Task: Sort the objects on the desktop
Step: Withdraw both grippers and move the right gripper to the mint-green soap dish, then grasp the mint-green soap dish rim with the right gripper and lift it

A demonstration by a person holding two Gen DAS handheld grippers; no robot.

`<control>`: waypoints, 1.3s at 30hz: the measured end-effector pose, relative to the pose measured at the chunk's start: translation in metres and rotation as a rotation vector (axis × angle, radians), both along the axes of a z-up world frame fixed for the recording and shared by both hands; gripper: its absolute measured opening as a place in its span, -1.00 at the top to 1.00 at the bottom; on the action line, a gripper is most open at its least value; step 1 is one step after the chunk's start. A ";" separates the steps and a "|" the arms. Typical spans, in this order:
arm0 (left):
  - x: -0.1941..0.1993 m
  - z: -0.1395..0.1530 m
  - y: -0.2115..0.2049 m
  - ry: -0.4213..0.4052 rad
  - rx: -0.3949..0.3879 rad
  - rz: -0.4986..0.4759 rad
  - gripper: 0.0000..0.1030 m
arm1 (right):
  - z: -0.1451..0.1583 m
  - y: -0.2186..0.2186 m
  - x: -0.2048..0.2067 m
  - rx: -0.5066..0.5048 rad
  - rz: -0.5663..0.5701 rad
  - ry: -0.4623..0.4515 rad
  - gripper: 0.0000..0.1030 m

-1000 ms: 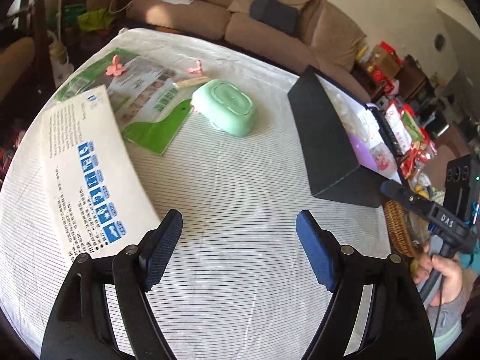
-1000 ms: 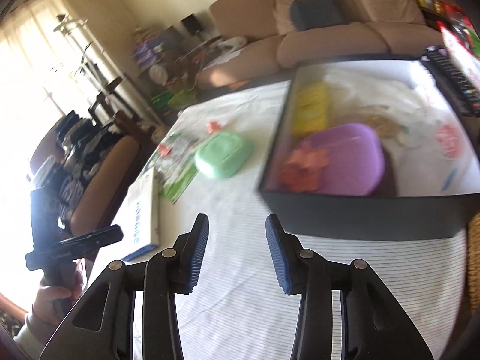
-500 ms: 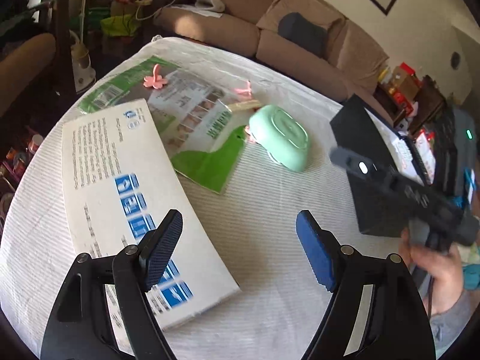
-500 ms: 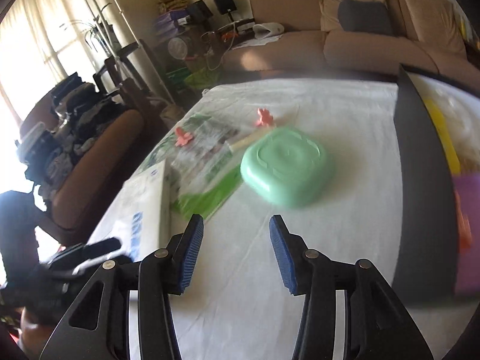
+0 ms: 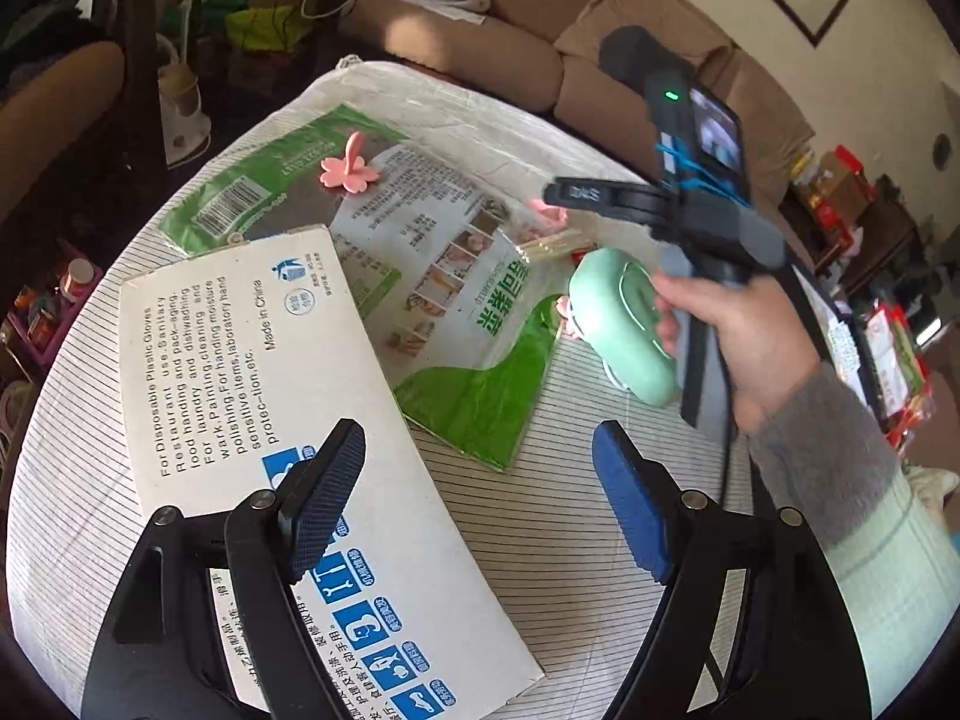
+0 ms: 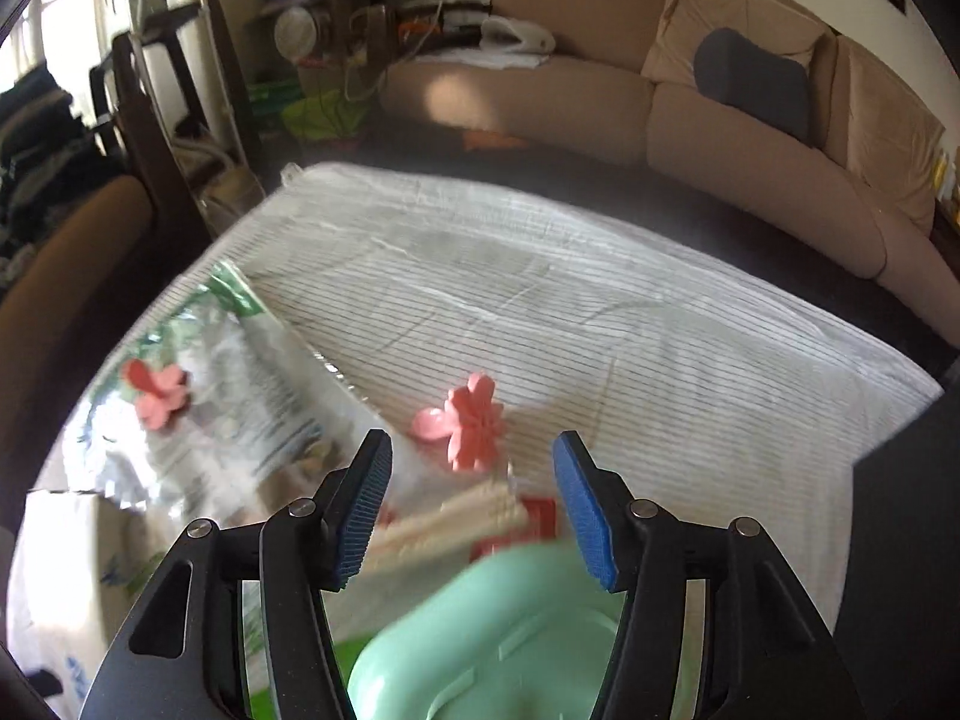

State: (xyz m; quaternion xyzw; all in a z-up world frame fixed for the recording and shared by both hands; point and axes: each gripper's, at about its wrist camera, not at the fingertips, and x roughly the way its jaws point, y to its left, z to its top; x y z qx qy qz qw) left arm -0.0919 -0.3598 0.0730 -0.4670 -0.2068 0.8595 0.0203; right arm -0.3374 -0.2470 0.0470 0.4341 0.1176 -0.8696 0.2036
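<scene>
A mint green case (image 5: 624, 333) lies on the striped tablecloth (image 5: 564, 528); in the right wrist view the case (image 6: 498, 642) sits just below and between my open right fingers. My right gripper (image 6: 474, 504) hovers over it, with a pink flower clip (image 6: 471, 420) and a bundle of pale sticks (image 6: 456, 519) just beyond. My left gripper (image 5: 477, 504) is open and empty above a white glove box (image 5: 288, 450). A green and silver bag (image 5: 432, 276) carries a second pink flower clip (image 5: 349, 171).
A black storage box (image 6: 906, 516) stands at the right edge of the table. A sofa (image 6: 660, 102) lies beyond the far table edge, with chairs and clutter to the left. The person's hand (image 5: 750, 348) holds the right gripper over the case.
My right gripper has swung left from the black box and come down close over the green case, opening wider. My left gripper has shifted left over the glove box.
</scene>
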 end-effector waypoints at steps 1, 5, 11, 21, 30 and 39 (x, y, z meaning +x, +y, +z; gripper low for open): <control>-0.001 -0.001 0.001 -0.004 -0.001 -0.007 -0.48 | -0.005 -0.004 -0.006 0.018 0.001 -0.006 -0.13; -0.001 -0.003 -0.002 -0.011 -0.009 -0.001 -0.48 | -0.011 -0.002 -0.016 0.003 -0.006 -0.020 0.77; 0.003 0.000 -0.014 -0.003 0.048 0.040 -0.48 | 0.016 0.029 0.011 -0.145 -0.003 -0.005 0.90; 0.007 0.011 0.011 0.021 0.029 -0.007 -0.48 | 0.069 0.097 0.095 -0.277 0.049 -0.073 0.85; 0.007 0.019 0.026 0.037 0.004 -0.037 -0.48 | 0.049 0.126 0.126 -0.205 -0.020 -0.068 0.53; 0.005 0.017 0.019 0.025 0.008 -0.021 -0.48 | 0.026 0.124 0.130 -0.131 -0.047 0.007 -0.14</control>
